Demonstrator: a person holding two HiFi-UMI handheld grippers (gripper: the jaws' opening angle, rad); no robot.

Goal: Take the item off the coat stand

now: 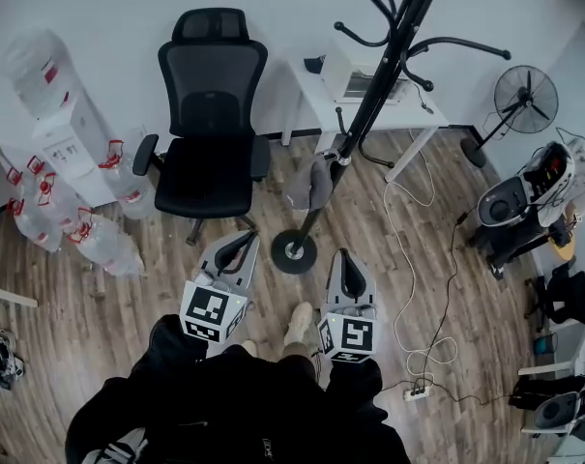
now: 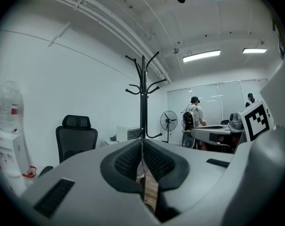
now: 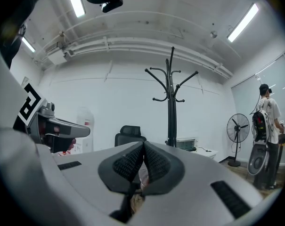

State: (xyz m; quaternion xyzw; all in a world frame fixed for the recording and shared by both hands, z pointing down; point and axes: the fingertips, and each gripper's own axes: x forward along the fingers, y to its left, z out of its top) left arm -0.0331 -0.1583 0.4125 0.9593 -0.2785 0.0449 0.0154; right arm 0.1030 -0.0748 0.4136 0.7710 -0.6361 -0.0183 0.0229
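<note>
Left gripper (image 1: 240, 247) and right gripper (image 1: 349, 271): jaws pressed together, empty, held low before coat stand (image 1: 369, 95). Grey item (image 1: 314, 184) hangs on low hook against pole. Risks: sideways tug snags hook and tips stand; closed jaws only shove fabric.

Ahead: I see bare floor (image 1: 277, 296) up to the coat stand (image 1: 369, 104).
Left: black chair (image 1: 210, 114) stands close.
Behind stand: bench (image 1: 311, 100).

Bright, even light from ceiling strip lights (image 2: 201, 56); fisheye edges bend and darken.
</note>
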